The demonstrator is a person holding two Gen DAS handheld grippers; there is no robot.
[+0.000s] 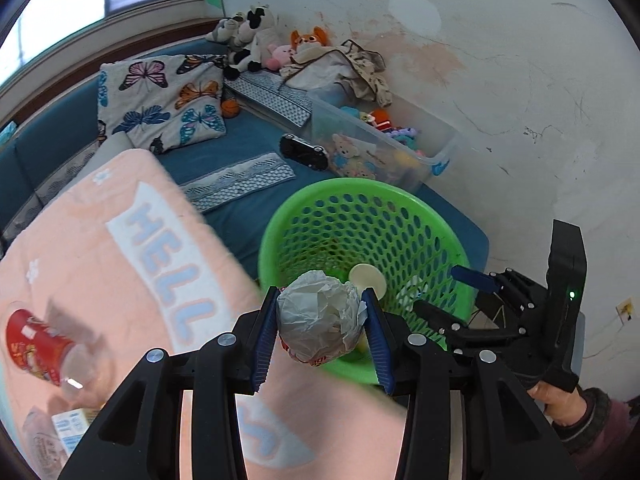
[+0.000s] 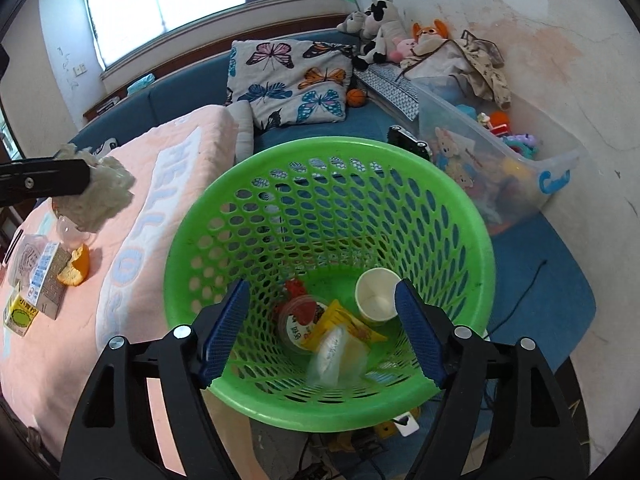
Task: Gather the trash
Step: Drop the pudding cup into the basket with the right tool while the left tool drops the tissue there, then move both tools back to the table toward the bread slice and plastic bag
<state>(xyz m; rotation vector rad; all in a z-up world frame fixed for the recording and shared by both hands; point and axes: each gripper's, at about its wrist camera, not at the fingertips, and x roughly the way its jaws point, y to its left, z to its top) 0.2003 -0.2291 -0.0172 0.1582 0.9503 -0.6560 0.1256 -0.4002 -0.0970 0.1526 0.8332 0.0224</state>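
Crumpled paper wad (image 1: pixel 319 316) clamped between left tongs (image 1: pixel 320 338) beside green basket (image 1: pixel 436 216).

Both tongs, left tongs (image 1: pixel 322 316) and right tongs (image 2: pixel 322 330), are matte black plastic with silver screws and ribbed blue pads; a green light glows on the right handle, held by a bare hand (image 1: pixel 554 398) in a dark knit cuff
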